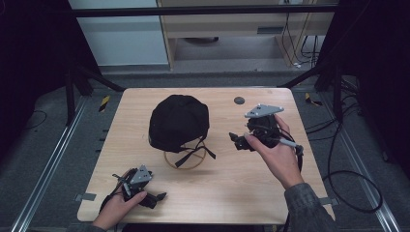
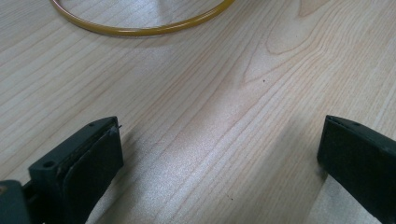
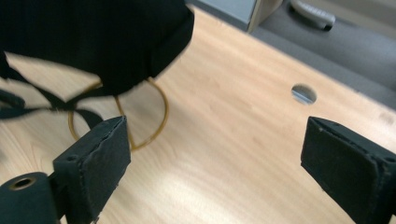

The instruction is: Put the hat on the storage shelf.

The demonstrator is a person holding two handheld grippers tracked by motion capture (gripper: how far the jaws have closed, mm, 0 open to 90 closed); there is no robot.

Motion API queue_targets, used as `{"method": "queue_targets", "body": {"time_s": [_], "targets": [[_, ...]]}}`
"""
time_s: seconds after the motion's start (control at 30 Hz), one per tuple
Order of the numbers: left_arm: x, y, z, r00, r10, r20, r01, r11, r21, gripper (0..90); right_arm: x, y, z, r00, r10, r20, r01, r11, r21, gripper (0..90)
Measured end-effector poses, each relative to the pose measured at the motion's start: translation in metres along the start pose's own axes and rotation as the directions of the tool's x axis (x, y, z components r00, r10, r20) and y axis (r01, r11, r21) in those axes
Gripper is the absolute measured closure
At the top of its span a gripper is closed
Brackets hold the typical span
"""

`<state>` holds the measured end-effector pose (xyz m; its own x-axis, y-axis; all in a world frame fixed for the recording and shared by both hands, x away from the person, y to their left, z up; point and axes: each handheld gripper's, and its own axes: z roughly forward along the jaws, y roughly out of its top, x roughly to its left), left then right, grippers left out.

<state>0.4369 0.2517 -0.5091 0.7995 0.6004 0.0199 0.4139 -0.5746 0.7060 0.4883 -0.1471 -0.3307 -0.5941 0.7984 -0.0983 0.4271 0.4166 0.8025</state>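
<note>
A black cap (image 1: 178,121) sits on a stand with a yellow ring base (image 1: 186,162) at the middle of the wooden table (image 1: 145,101); its black straps (image 1: 193,152) hang down over the ring. My left gripper (image 1: 153,197) rests low near the table's front left edge, open, with bare wood between its jaws and the ring's rim (image 2: 140,30) ahead. My right gripper (image 1: 237,141) is held to the right of the cap, pointing at it, open and empty. In the right gripper view the cap (image 3: 93,37) and ring (image 3: 159,116) lie ahead on the left.
A round cable hole (image 1: 239,100) is in the table's far right part, also seen as the hole (image 3: 303,93) in the right gripper view. Cables (image 1: 348,179) trail on the floor at the right. Metal rails (image 1: 43,169) run along both sides of the table.
</note>
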Motion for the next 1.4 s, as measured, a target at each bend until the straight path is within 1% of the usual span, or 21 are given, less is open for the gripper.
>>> {"method": "queue_targets", "body": {"time_s": [0.17,0.4,0.57,0.67,0.7,0.73,0.77,0.8,0.9,1.0,1.07,1.1,1.13,1.2,1.27,1.3,1.4], "targets": [[0.000,0.000,0.000,1.0000,0.000,0.000,0.000,1.0000,0.000,0.0,0.000,-0.026,0.009,0.9996,0.025,-0.011,-0.025,0.999,0.024,8.7],[0.000,0.000,0.000,1.0000,0.000,0.000,0.000,1.0000,0.000,0.0,-0.001,-0.064,0.020,0.9982,0.060,-0.010,-0.059,0.997,0.044,9.7],[0.000,0.000,0.000,1.0000,0.000,0.000,0.000,1.0000,0.000,0.0,0.002,-0.091,0.029,0.9950,0.099,-0.018,-0.097,0.993,0.060,10.0],[0.000,0.000,0.000,1.0000,-0.001,-0.001,0.001,1.0000,0.000,0.0,0.004,-0.103,0.033,0.9933,0.113,-0.026,-0.111,0.991,0.069,10.1],[0.000,0.000,0.000,1.0000,-0.001,-0.001,0.001,1.0000,0.000,0.0,0.005,-0.107,0.035,0.9914,0.128,-0.030,-0.125,0.989,0.073,10.2],[0.000,0.000,0.000,1.0000,-0.001,-0.001,0.001,1.0000,0.000,0.0,0.005,-0.110,0.037,0.9911,0.130,-0.030,-0.127,0.989,0.077,10.2],[0.000,0.000,0.000,1.0000,-0.001,-0.001,0.001,1.0000,0.000,0.0,0.006,-0.113,0.039,0.9891,0.143,-0.032,-0.140,0.987,0.082,10.2],[0.000,0.000,0.000,1.0000,-0.001,-0.001,0.001,1.0000,0.000,0.0,0.005,-0.116,0.041,0.9894,0.141,-0.032,-0.138,0.987,0.085,10.2],[0.000,0.000,0.000,1.0000,-0.001,-0.001,0.001,1.0000,0.000,0.0,0.007,-0.122,0.047,0.9867,0.159,-0.035,-0.155,0.983,0.095,10.3],[0.000,0.000,0.000,1.0000,-0.001,-0.001,0.001,1.0000,0.000,0.0,0.009,-0.129,0.055,0.9870,0.159,-0.024,-0.155,0.981,0.114,10.3],[0.000,0.000,0.000,1.0000,-0.001,-0.001,0.001,1.0000,0.000,0.0,0.009,-0.132,0.059,0.9875,0.157,-0.018,-0.153,0.980,0.124,10.3],[0.000,0.000,0.000,1.0000,-0.001,-0.001,0.001,1.0000,0.000,0.0,0.010,-0.133,0.063,0.9854,0.169,-0.019,-0.166,0.978,0.129,10.3],[0.000,0.000,0.000,1.0000,-0.001,-0.001,0.001,1.0000,0.000,0.0,0.010,-0.134,0.066,0.9861,0.166,-0.015,-0.162,0.978,0.134,10.3],[0.000,0.000,0.000,1.0000,-0.001,-0.001,0.001,1.0000,0.000,0.0,0.010,-0.136,0.071,0.9843,0.177,-0.003,-0.175,0.975,0.135,10.9],[0.000,0.000,0.000,1.0000,-0.002,-0.001,0.002,1.0000,-0.001,0.0,0.010,-0.137,0.075,0.9837,0.179,-0.009,-0.177,0.975,0.136,10.9],[0.000,0.000,0.000,1.0000,-0.002,-0.001,0.002,1.0000,0.000,0.0,0.011,-0.138,0.077,0.9822,0.188,-0.007,-0.185,0.972,0.142,10.9],[0.000,0.000,0.000,1.0000,-0.002,-0.001,0.002,1.0000,-0.001,0.0,0.012,-0.141,0.083,0.9831,0.183,-0.002,-0.181,0.971,0.160,10.8]]}}
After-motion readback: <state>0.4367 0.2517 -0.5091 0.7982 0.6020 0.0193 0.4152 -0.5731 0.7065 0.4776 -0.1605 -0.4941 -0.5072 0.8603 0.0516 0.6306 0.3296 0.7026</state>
